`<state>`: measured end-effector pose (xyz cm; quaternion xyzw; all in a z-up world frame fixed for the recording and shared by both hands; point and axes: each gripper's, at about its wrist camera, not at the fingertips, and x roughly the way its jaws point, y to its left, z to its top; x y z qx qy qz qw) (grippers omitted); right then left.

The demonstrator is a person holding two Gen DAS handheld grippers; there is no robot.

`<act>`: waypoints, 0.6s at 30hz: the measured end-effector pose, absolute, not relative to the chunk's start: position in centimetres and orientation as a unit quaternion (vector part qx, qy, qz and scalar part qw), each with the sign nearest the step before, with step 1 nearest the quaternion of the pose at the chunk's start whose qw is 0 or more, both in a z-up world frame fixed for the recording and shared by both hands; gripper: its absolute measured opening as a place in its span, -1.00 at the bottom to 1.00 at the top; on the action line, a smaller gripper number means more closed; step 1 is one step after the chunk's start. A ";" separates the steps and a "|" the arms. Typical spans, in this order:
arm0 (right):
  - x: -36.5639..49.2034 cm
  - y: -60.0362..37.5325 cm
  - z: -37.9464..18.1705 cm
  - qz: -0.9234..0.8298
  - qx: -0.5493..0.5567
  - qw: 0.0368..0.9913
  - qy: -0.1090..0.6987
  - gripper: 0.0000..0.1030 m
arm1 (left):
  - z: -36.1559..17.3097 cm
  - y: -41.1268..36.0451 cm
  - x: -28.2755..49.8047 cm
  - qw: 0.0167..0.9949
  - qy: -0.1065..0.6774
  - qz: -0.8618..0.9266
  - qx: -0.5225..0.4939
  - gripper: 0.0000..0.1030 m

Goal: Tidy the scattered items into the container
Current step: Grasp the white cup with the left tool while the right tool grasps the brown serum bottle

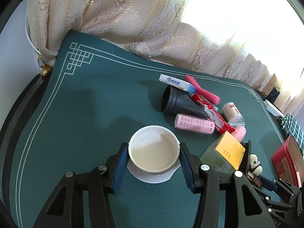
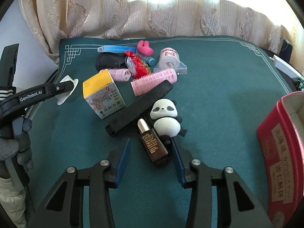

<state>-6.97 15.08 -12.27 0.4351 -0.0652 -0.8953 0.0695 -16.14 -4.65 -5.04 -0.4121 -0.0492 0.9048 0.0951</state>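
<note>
My left gripper point(image 1: 153, 144) is shut on a small white round tub point(image 1: 153, 149), one blue pad against each side; a white film disc hangs under it above the green mat point(image 1: 85, 114). In the right wrist view this gripper point(image 2: 62, 88) shows at the left edge with the white tub point(image 2: 68, 83). My right gripper point(image 2: 151, 139) is open around a brown serum bottle point(image 2: 153, 146) lying on the mat; the bottle sits close to the right finger, with a gap at the left one. A panda figure point(image 2: 167, 117) touches the bottle's far side. The red box point(image 2: 281, 152) stands open at the right.
A pile lies mid-mat: yellow-topped carton point(image 2: 102, 95), black comb point(image 2: 140, 108), pink hair rollers point(image 2: 153, 83), dark grey cup point(image 1: 176, 102), white-blue tube point(image 1: 176, 82), red wrapper point(image 2: 138, 66), bagged bandage roll point(image 2: 169, 58). Curtains hang behind the mat. A gloved hand point(image 2: 17, 146) holds the left gripper.
</note>
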 end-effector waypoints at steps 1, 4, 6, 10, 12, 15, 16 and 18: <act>-7.0 15.1 -12.3 -0.896 0.434 0.068 -0.065 -0.20 | -5.1 -4.6 -16.2 0.096 -0.049 0.905 -0.413 0.04; -6.9 15.3 -12.2 -0.897 0.431 0.066 -0.071 -0.34 | -5.2 -4.3 -16.1 0.100 -0.047 0.904 -0.414 0.04; -6.7 15.5 -12.2 -0.897 0.429 0.067 -0.077 -0.38 | -5.2 -4.2 -15.9 0.102 -0.047 0.903 -0.414 0.04; -6.2 15.2 -11.9 -0.900 0.423 0.070 -0.076 -0.42 | -5.1 -4.0 -15.7 0.105 -0.046 0.904 -0.412 0.04; -5.7 15.0 -11.6 -0.902 0.419 0.071 -0.076 -0.42 | -5.0 -4.0 -15.6 0.106 -0.047 0.905 -0.410 0.04; -4.7 14.9 -11.3 -0.903 0.415 0.072 -0.081 -0.42 | -4.8 -3.9 -15.4 0.108 -0.048 0.906 -0.406 0.04; -4.4 15.0 -11.3 -0.904 0.414 0.073 -0.083 -0.42 | -4.7 -3.9 -15.3 0.108 -0.048 0.907 -0.405 0.04; -3.7 15.2 -11.2 -0.904 0.412 0.074 -0.089 -0.42 | -4.5 -3.7 -15.2 0.111 -0.047 0.907 -0.403 0.04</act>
